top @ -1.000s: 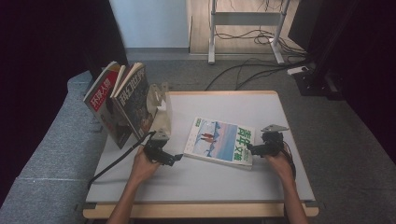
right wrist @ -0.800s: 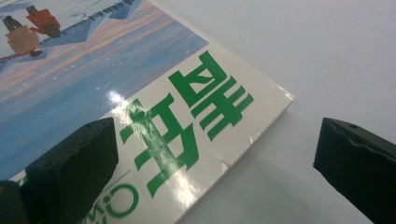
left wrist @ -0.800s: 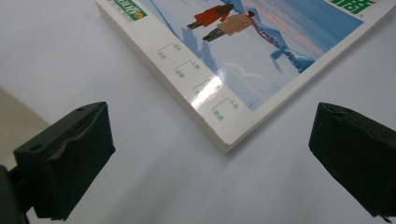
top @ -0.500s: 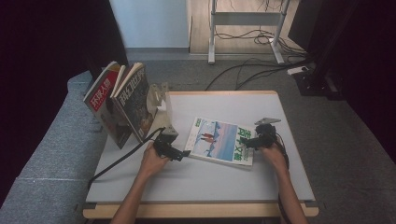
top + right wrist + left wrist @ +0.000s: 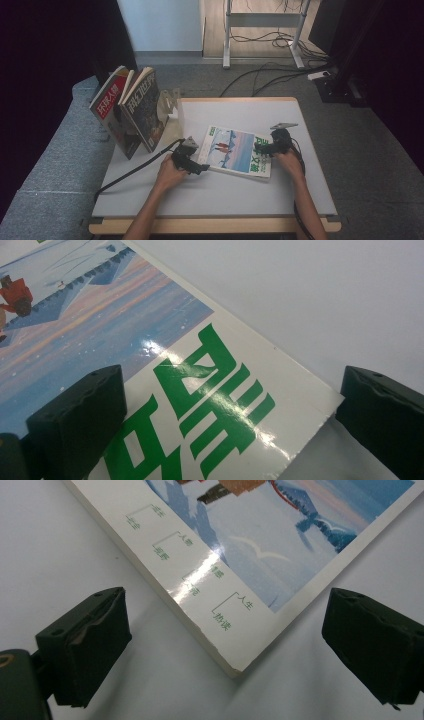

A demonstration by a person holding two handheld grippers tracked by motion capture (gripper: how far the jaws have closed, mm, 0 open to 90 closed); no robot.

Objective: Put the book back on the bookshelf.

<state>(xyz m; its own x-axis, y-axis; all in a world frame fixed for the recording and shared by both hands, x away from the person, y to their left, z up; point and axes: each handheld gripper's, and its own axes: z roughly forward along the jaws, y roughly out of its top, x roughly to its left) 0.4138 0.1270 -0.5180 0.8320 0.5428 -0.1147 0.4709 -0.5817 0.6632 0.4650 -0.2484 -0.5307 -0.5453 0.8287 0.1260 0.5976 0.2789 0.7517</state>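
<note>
A magazine with a snowy blue cover and green lettering lies flat on the white table. My left gripper is at its near left corner. In the left gripper view that gripper stands open, and the corner of the magazine lies between its jaws. My right gripper is at the magazine's right end. The right gripper is open too, its jaws straddling the corner of the magazine with the green characters. Neither gripper holds anything.
Two books stand upright and lean at the table's left edge, next to a metal bookend. The left gripper's cable trails off the left side. A grey sofa lies left of the table.
My left gripper has moved right to the magazine's near left corner. My right gripper has shifted left, up to the magazine's right end. The magazine has stayed in place.
</note>
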